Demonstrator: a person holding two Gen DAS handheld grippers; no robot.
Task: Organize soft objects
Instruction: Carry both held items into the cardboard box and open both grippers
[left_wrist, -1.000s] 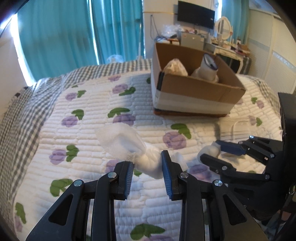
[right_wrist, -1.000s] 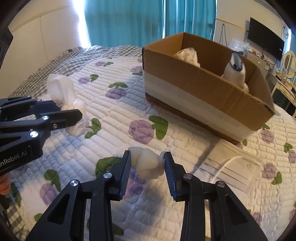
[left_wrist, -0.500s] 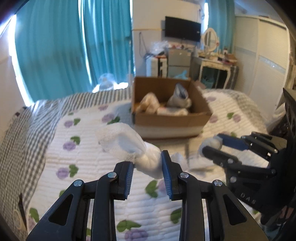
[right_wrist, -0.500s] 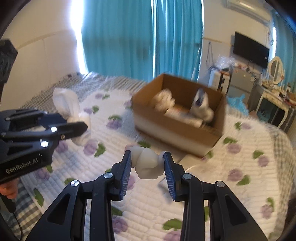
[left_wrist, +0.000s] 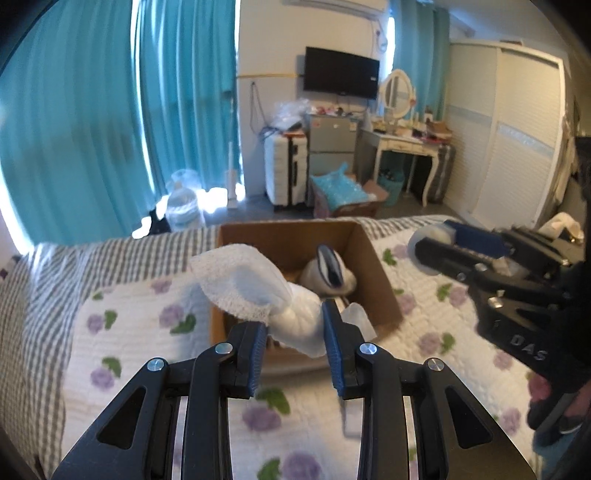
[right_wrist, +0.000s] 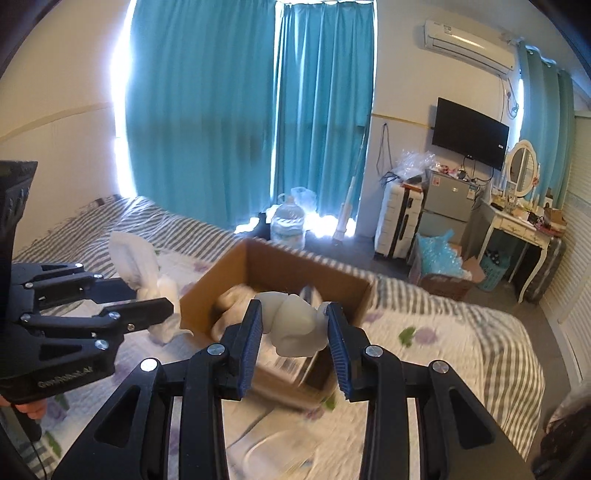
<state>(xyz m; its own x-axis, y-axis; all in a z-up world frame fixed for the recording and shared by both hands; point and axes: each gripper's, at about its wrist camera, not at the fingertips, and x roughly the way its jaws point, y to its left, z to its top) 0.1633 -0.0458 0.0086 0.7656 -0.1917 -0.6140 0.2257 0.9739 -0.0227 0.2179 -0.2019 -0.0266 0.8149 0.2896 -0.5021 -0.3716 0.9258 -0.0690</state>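
Note:
My left gripper (left_wrist: 293, 349) is shut on a white rolled sock (left_wrist: 258, 291) whose wide cuff flares up to the left. My right gripper (right_wrist: 294, 334) is shut on a cream rolled sock (right_wrist: 295, 325). Both are held in the air above the bed, in front of an open cardboard box (left_wrist: 380, 280) that holds a white and navy sock (left_wrist: 328, 275) and a beige soft item (right_wrist: 231, 301). In the left wrist view the right gripper (left_wrist: 436, 245) reaches in from the right. In the right wrist view the left gripper (right_wrist: 162, 302) comes in from the left with the white sock (right_wrist: 138, 264).
The box (right_wrist: 280, 269) stands on a bed with a white floral quilt (left_wrist: 122, 347) and a grey checked blanket (left_wrist: 37, 295). A flat white face mask (right_wrist: 273, 450) lies on the quilt below my right gripper. Beyond the bed are teal curtains, a water jug (left_wrist: 181, 208), a suitcase and a dressing table.
Both grippers have risen from the quilt with their socks still held. The view has tilted up, and the box now sits lower and closer under the fingertips.

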